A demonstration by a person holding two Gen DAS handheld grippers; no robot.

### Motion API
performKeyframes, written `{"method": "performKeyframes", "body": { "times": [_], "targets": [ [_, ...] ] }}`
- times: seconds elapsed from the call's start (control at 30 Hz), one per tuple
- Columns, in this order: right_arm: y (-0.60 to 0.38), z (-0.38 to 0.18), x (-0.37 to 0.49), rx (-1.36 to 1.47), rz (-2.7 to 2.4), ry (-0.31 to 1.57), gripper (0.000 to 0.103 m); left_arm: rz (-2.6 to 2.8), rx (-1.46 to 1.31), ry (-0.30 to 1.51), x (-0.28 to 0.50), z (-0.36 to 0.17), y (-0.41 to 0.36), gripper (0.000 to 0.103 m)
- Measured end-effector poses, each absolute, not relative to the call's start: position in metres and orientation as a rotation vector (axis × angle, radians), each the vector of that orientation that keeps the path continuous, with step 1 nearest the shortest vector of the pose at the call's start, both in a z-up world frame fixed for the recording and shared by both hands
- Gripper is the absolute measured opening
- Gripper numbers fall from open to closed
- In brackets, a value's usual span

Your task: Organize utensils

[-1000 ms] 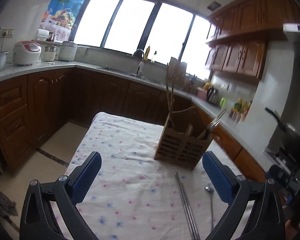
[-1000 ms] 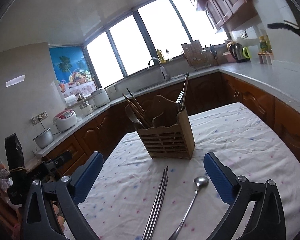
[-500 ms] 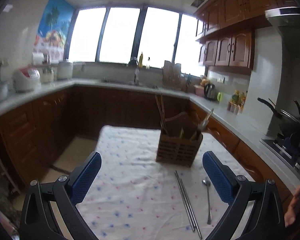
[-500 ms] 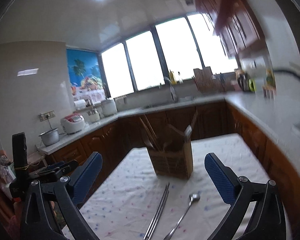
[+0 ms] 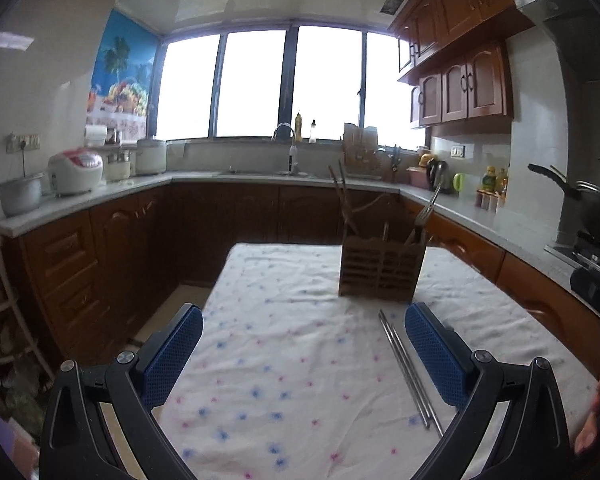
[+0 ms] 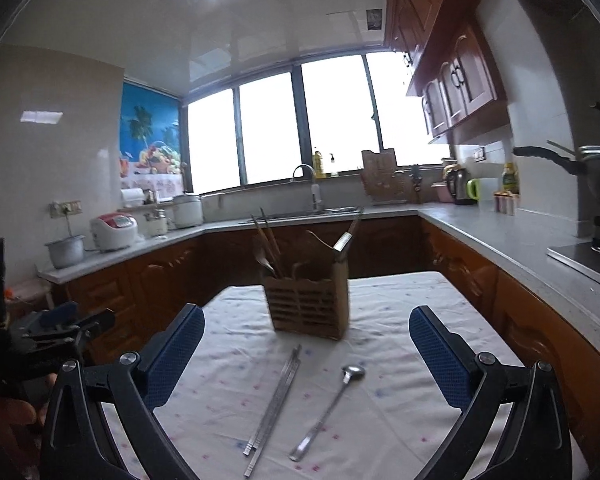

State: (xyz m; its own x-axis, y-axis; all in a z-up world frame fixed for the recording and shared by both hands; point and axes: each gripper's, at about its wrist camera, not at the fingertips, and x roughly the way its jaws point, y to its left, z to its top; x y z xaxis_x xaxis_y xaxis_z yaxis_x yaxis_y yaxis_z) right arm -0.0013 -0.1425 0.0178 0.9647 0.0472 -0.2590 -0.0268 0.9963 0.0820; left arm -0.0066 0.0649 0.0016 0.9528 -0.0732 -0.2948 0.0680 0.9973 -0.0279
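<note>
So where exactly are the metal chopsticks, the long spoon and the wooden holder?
metal chopsticks [image 6: 274, 400], right wrist view, middle of the pair
long spoon [image 6: 353, 371], right wrist view, on its bowl
wooden holder [image 6: 308, 312], right wrist view, slatted front wall

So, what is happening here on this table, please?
A person holds a hand-held gripper in each hand over the flowered white tablecloth. The left hand-held gripper and the right hand-held gripper are both open and empty. The metal chopsticks and long metal spoon lie before the slatted wooden utensil holder.
</note>
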Motion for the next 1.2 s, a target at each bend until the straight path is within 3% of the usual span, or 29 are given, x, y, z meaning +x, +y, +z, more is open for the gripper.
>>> {"method": "performKeyframes", "body": {
  "times": [0.33, 1.2],
  "targets": [
    [-0.149, -0.024, -0.002, 0.079, -0.014, 0.324, 0.103, -0.051, -0.002, 0.330, -0.005, -0.021, 0.054, 0.102],
    [-0.148, -0.038, 0.000, 0.107, 0.002, 0.326, 0.103, -0.041, 0.015, 0.359, 0.003, -0.033, 0.057, 0.102]
  ]
}}
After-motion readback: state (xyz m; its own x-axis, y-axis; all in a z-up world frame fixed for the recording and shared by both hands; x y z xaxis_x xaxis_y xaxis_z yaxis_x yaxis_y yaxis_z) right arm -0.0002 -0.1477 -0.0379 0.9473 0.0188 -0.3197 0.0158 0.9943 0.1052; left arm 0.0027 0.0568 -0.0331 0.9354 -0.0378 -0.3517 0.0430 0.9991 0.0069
